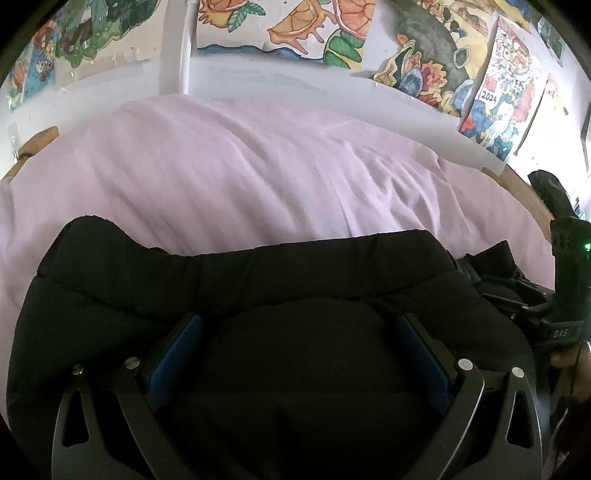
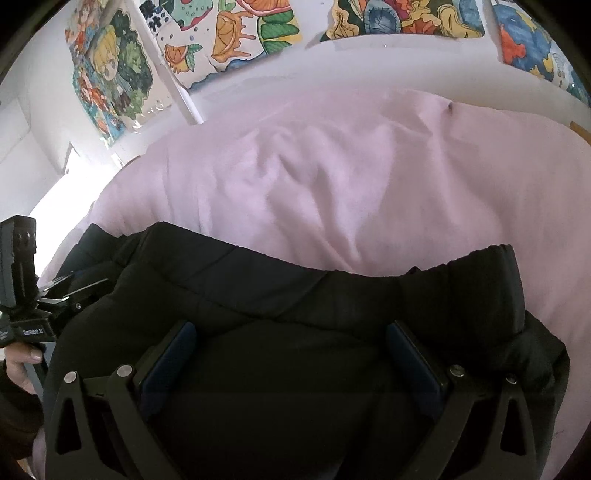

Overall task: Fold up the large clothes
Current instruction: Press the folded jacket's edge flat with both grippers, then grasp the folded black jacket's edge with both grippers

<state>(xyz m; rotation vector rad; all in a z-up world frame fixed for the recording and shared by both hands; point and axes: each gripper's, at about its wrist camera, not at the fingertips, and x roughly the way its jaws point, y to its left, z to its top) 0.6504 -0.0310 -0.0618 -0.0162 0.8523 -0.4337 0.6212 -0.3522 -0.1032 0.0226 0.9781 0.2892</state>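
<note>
A black padded garment (image 1: 258,280) lies across the near part of a bed with a pale pink sheet (image 1: 240,177). My left gripper (image 1: 299,325) is open, its blue-padded fingers (image 1: 177,350) spread wide and resting on the black fabric. In the right wrist view the same black garment (image 2: 295,295) shows an elastic hem at its right end. My right gripper (image 2: 291,332) is open too, fingers (image 2: 413,354) apart on the fabric. Each gripper appears at the edge of the other's view: the right one (image 1: 517,295), the left one (image 2: 70,288).
Colourful drawings (image 1: 295,26) hang on the white wall behind the bed. A wooden bed frame (image 1: 37,140) shows at the sheet's corners. A hand (image 2: 22,365) holds the left gripper's handle. The far half of the pink sheet (image 2: 351,166) is wrinkled.
</note>
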